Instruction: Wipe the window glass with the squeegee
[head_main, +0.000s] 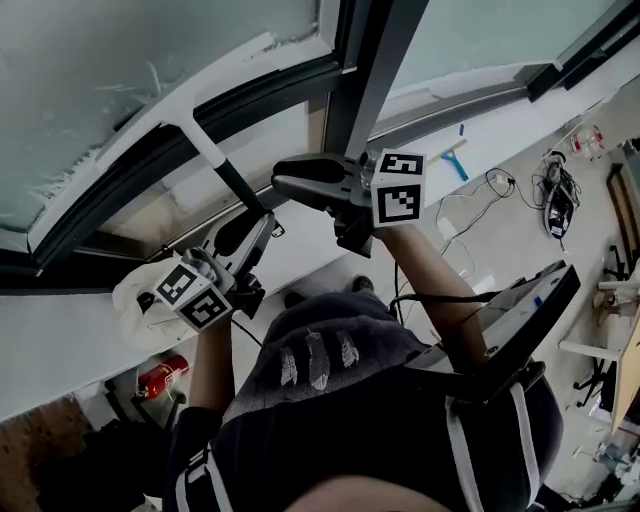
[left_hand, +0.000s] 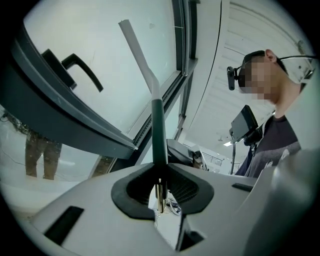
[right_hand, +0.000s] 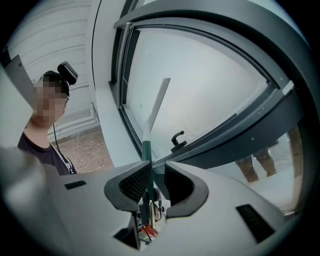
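Note:
The squeegee has a long white blade (head_main: 160, 125) lying along the window glass (head_main: 90, 70), and a dark green handle (head_main: 238, 188). My left gripper (head_main: 245, 235) is shut on the handle's lower end; in the left gripper view the handle (left_hand: 159, 135) rises from between the closed pads of that gripper (left_hand: 160, 172) to the white blade (left_hand: 137, 50). My right gripper (head_main: 285, 180) hovers just right of the handle, jaws apart. In the right gripper view the handle (right_hand: 146, 160) shows through the gap of the gripper (right_hand: 152, 172), near its left pad, with a gap on the other side.
Dark window frame bars (head_main: 365, 70) cross the view. A black window handle (left_hand: 75, 67) sits on the sash. A blue squeegee (head_main: 455, 155) and cables (head_main: 555, 190) lie at right, a red fire extinguisher (head_main: 160, 378) and white cloth (head_main: 135, 305) at left. Someone's legs (left_hand: 37, 150) stand outside.

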